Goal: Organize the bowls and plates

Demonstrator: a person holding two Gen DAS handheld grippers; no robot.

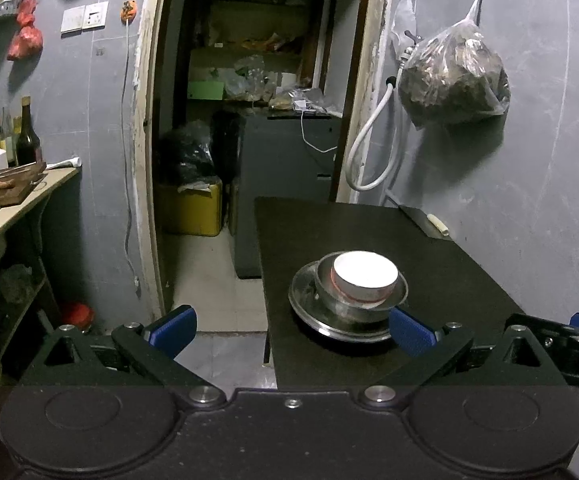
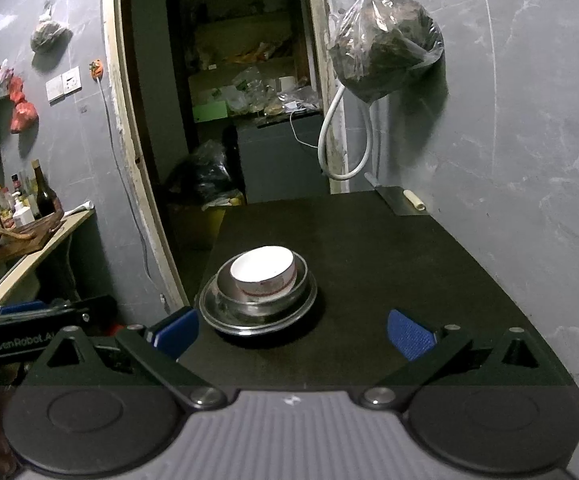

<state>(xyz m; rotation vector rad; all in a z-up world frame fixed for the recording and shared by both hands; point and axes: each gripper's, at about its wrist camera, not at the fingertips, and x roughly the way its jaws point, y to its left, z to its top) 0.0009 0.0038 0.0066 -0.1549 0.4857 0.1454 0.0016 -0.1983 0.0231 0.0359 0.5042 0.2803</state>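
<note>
A white bowl point(image 1: 365, 276) with a red band sits tilted inside a steel bowl point(image 1: 353, 304), which rests on a steel plate point(image 1: 305, 304) on the black table point(image 1: 429, 264). The right wrist view has the same stack: white bowl point(image 2: 263, 272), steel bowl point(image 2: 249, 304), steel plate point(image 2: 213, 312). My left gripper point(image 1: 291, 330) is open just short of the stack, its right pad near the plate's rim. My right gripper point(image 2: 292, 332) is open too, nothing between its fingers, with the stack ahead and to the left.
A cleaver point(image 2: 399, 200) with a pale handle lies at the table's far right corner. A filled plastic bag point(image 1: 455, 76) and a white hose point(image 1: 369, 148) hang on the grey wall. A counter point(image 1: 13, 204) with bottles stands left. An open doorway point(image 1: 249, 120) lies beyond.
</note>
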